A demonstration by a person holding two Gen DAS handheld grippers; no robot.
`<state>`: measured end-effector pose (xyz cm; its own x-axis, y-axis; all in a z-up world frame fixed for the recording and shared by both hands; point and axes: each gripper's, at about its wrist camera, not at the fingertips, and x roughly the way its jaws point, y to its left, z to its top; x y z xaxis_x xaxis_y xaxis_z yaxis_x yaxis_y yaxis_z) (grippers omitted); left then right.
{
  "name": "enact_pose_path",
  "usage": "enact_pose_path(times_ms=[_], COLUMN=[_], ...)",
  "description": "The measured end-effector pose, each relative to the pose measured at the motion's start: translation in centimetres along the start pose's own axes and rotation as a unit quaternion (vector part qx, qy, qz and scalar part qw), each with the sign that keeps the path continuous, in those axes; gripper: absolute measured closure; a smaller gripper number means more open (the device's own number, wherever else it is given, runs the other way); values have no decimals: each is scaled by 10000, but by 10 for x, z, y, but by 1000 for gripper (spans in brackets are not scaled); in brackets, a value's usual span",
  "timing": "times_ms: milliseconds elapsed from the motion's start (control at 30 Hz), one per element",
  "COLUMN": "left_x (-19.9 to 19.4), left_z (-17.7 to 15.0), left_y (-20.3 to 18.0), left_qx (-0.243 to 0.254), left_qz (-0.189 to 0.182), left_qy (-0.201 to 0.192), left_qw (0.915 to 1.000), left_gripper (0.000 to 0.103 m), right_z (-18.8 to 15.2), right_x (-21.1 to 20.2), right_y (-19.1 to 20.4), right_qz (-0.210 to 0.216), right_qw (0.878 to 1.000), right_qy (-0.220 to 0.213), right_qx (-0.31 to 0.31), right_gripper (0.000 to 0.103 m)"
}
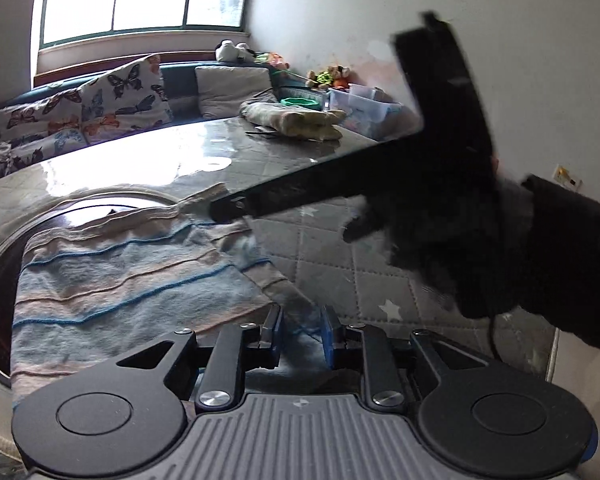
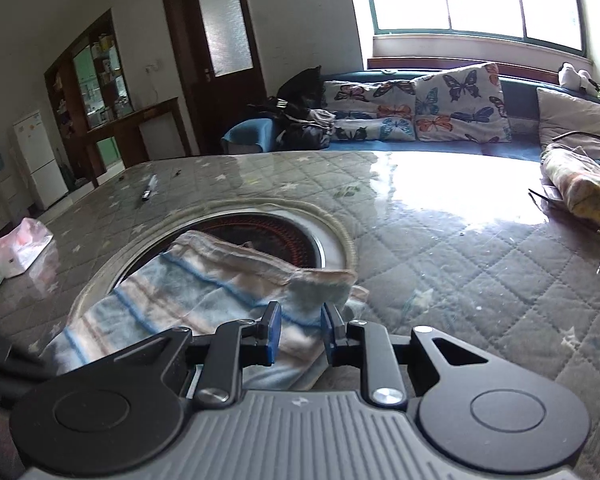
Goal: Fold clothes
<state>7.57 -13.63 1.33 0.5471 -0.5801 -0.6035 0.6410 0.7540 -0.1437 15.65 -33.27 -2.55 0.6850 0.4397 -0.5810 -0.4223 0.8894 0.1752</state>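
Note:
A folded striped cloth [image 1: 120, 276] in pale blue, pink and white lies on the table over a round inset burner; it also shows in the right wrist view [image 2: 204, 300]. My left gripper [image 1: 300, 336] is open, its blue pads just above the cloth's near right corner, holding nothing. My right gripper [image 2: 299, 334] is open over the cloth's right edge, empty. In the left wrist view the right gripper's black body [image 1: 440, 168], blurred, reaches in from the right, its tip at the cloth's far edge.
The table has a glossy grey quilted cover [image 2: 460, 280]. A round burner [image 2: 276, 236] sits in its middle. A folded yellowish cloth pile [image 1: 296, 120] lies at the far side. A pen [image 2: 148, 190] and a plastic bag [image 2: 16, 252] lie left. A sofa with butterfly cushions [image 2: 440, 104] stands behind.

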Motion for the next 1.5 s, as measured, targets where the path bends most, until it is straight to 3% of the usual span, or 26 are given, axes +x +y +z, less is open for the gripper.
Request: enact_pose_path(times_ms=[333,600,900,1500], left_x=[9,1,-2,8], left_z=[-7,-10,-9,-14], left_y=[-10,-12,-6,-12], left_qx=[231,303,204,258], left_qz=[-96,-89,-17,-144], left_qy=[33,-49,-97,15], left_qw=[9997,9995,9997,9996], left_gripper=[75,70,66,65], right_z=[-4,3,-1,14], right_x=[24,15,-10,47], right_y=[-11,-8,22,16], right_qz=[-263,-378,193,-182], right_qw=[9993,9992,9990,9976], right_qy=[213,93,190,373], right_qx=[150,121,-342,-551], right_gripper=[82,81,79,80])
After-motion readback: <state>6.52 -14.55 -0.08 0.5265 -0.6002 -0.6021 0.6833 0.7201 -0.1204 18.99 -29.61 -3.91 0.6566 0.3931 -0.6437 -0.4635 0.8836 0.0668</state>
